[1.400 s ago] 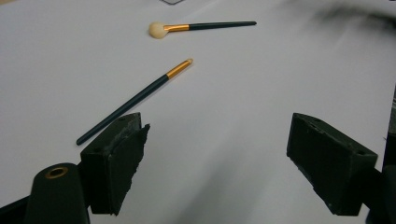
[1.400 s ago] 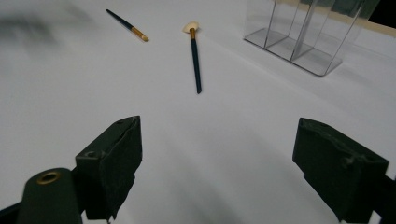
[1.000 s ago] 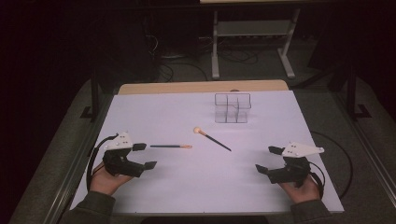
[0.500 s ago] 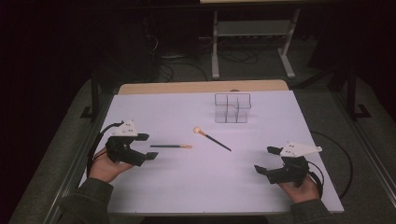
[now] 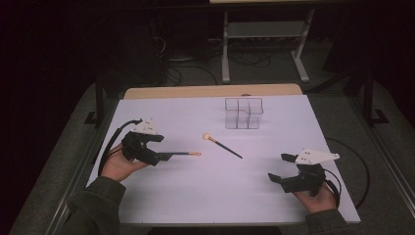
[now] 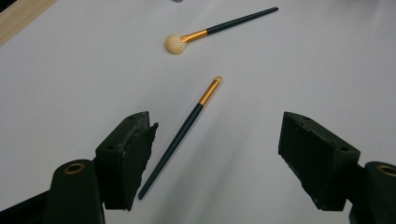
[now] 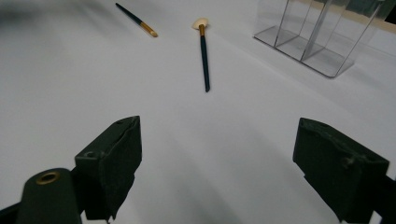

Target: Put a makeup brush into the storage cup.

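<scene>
On the left half of the white surface the left gripper sits low with its fingers spread wide and nothing between them, right at the tail end of the thin brush. From the left gripper view, that brush's dark handle runs between the two fingers, lying closer to the left one, its long axis pointing away from the hand toward the gold ferrule and small tip. So the handle already lies in the gap; I'd guess a slight centring and a squeeze would take it. A second, round-headed brush lies just beyond, apart from the first, with the clear organizer farther back. Over on the other side the right gripper rests near the front edge, fingers also released and empty, well away from both brushes, so the left hand is plainly the nearer one
</scene>
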### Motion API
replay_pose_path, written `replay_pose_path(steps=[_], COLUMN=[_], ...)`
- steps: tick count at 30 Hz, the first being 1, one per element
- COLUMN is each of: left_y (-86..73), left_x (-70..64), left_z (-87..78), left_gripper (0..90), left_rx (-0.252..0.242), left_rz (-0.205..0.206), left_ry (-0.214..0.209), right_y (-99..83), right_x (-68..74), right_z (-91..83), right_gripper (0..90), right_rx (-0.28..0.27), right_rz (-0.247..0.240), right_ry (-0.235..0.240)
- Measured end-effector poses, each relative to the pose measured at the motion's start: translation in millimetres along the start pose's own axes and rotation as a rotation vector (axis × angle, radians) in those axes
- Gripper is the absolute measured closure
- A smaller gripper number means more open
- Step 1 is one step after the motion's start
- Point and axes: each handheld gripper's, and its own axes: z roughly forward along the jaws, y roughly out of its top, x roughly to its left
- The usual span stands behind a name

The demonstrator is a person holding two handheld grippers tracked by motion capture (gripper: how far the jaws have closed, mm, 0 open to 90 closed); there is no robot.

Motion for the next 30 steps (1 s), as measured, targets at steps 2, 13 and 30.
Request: replay_pose_path(steps=[2, 13, 30], left_y=[4.2, 18.3, 14.6], left_x=[1.2, 11.7, 25.7], left_z=[4.1, 32.9, 69.0], left_gripper=[25.2, 28.9, 36.2], left_rx=[0.021, 0.092, 0.183], left_rz=[0.009, 0.038, 0.029], left_ry=[-0.006, -0.030, -0.064], right_y=[0.7, 2.4, 2.9], right_x=[0.0, -0.9, -1.9], right_z=[-0.1, -1.3, 0.1], right_gripper=[14.9, 14.9, 15.0], right_rx=[0.000, -0.005, 0.003], right_rz=[-0.001, -0.004, 0.000], right_ry=[0.001, 0.007, 0.016])
